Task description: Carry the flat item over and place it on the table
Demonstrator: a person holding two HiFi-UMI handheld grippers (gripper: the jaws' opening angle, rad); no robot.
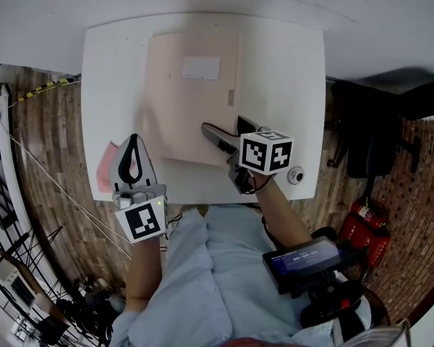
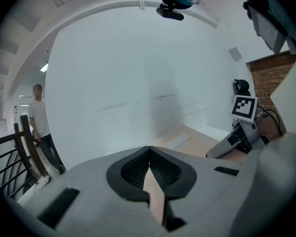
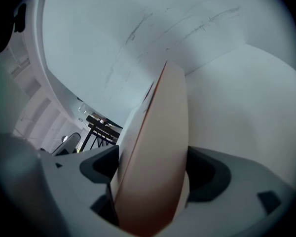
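Note:
The flat item (image 1: 192, 100) is a pale pink-beige mailer with a white label (image 1: 201, 68). It lies flat on the white table (image 1: 289, 71). My right gripper (image 1: 222, 125) reaches over its near right corner. In the right gripper view the mailer's edge (image 3: 158, 132) stands between the jaws, which are spread wide and do not press on it. My left gripper (image 1: 134, 137) hovers at the table's near left, clear of the mailer, its tips (image 2: 148, 149) together. A pinkish strip shows in the slit behind them; whether it is held I cannot tell.
A pink sheet (image 1: 105, 168) lies at the table's left edge beside the left gripper. A small round object (image 1: 295, 176) sits near the front right corner. A black chair (image 1: 376, 136) and a red canister (image 1: 362, 226) stand right of the table. A person (image 2: 39, 122) stands by a stair railing.

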